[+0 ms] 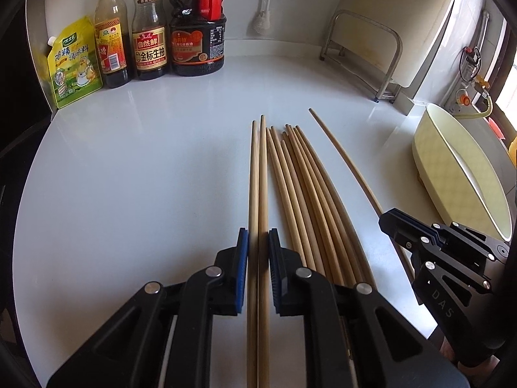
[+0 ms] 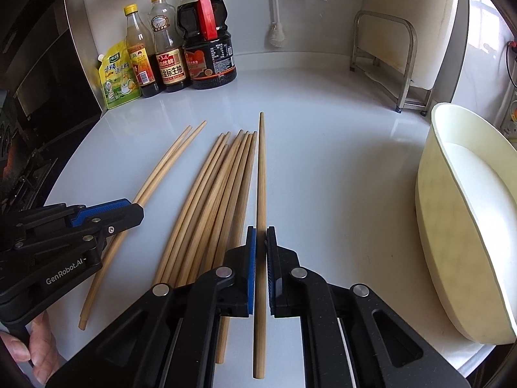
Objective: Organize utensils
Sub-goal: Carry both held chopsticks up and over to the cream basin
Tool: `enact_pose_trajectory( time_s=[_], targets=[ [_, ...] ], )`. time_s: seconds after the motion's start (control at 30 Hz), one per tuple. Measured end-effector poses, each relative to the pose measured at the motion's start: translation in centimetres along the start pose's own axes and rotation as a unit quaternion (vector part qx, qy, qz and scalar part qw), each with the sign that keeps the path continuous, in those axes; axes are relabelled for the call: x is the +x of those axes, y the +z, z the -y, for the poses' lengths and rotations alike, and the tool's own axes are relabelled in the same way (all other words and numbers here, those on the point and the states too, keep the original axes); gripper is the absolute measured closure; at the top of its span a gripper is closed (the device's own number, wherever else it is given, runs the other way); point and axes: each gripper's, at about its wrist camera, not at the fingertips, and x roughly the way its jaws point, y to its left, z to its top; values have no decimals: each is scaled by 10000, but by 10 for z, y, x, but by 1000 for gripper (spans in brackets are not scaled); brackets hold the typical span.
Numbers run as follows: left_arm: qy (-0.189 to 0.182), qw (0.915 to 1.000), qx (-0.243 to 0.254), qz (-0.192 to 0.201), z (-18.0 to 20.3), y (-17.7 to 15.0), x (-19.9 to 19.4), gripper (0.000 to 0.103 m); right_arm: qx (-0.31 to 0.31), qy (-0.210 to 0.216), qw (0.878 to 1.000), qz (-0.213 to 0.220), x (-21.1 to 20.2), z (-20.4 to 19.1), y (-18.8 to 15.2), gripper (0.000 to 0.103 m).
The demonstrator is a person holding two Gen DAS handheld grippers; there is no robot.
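i have my left gripper (image 1: 258, 242) clamped on 2 chopsticks (image 1: 258, 174) at the left edge of the chopstick pile (image 1: 303, 194) on the white counter (image 1: 145, 161). my right gripper (image 2: 261, 242) is clamped on 1 chopstick (image 2: 261, 177) just right of the pile, near the cream basin (image 2: 452, 226).

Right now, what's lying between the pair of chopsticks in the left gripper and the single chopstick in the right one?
A loose bundle of chopsticks lies on the white counter between the left gripper's pair and the right gripper's single chopstick, clearest in the right wrist view.
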Motion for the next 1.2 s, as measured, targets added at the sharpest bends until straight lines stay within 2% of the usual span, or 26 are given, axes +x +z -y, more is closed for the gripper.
enact_pose_trajectory(
  time_s=[0.23,0.57,0.87,0.93,1.2],
  targets=[
    [3,9999,106,130,10,6,-10,90,118,63,9998,169,-14,8,2,97],
    [26,9998,-82,-166,1,-3,16,90,117,71,9999,-52,-3,8,-6,97],
    [55,9999,-73,-147,-3,-5,22,87,206,76,9996,-170,8,12,-6,97],
    [83,9999,-68,-123,-3,-5,21,81,212,76,9996,-181,9,12,-7,97],
    [333,9994,-7,93,-10,-2,11,68,241,65,9995,-195,12,15,-8,97]
  ],
)
